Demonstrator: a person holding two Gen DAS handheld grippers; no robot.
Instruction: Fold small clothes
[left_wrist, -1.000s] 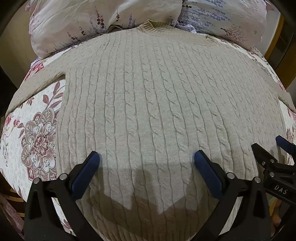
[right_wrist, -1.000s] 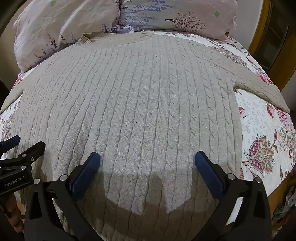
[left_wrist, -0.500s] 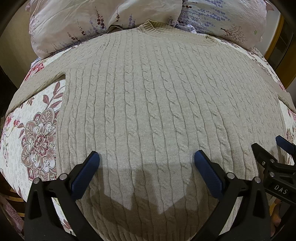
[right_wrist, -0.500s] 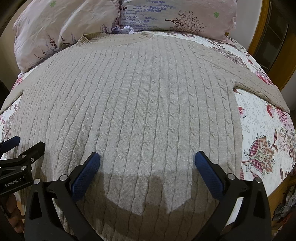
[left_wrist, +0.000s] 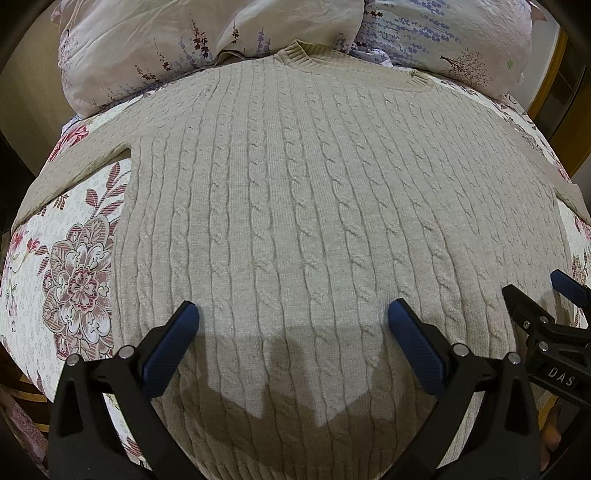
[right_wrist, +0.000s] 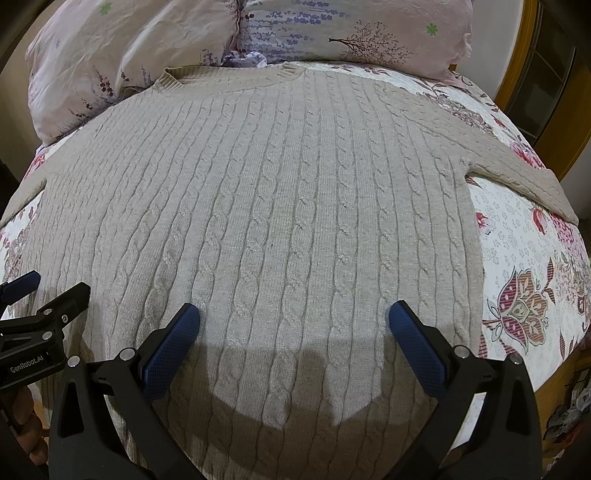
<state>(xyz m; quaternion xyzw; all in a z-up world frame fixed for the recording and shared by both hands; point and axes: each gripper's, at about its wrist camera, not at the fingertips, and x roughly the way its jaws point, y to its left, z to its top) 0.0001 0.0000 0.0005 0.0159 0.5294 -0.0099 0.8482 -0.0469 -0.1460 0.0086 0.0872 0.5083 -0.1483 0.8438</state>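
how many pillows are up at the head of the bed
2. A pink pillow lies behind the sweater collar on the left, and a lavender-print pillow on the right. Others may be hidden out of frame.

Your left wrist camera sits low and close over hem end of beige cable-knit sweater (left_wrist: 295, 221), facing collar and pale floral pillows (left_wrist: 207, 44). Your right wrist camera sits just beside it, same heading, same closeness. Both share sweater body, collar, pillows; each catches other gripper at its frame edge: right gripper (left_wrist: 539, 295), left gripper (right_wrist: 48, 284).
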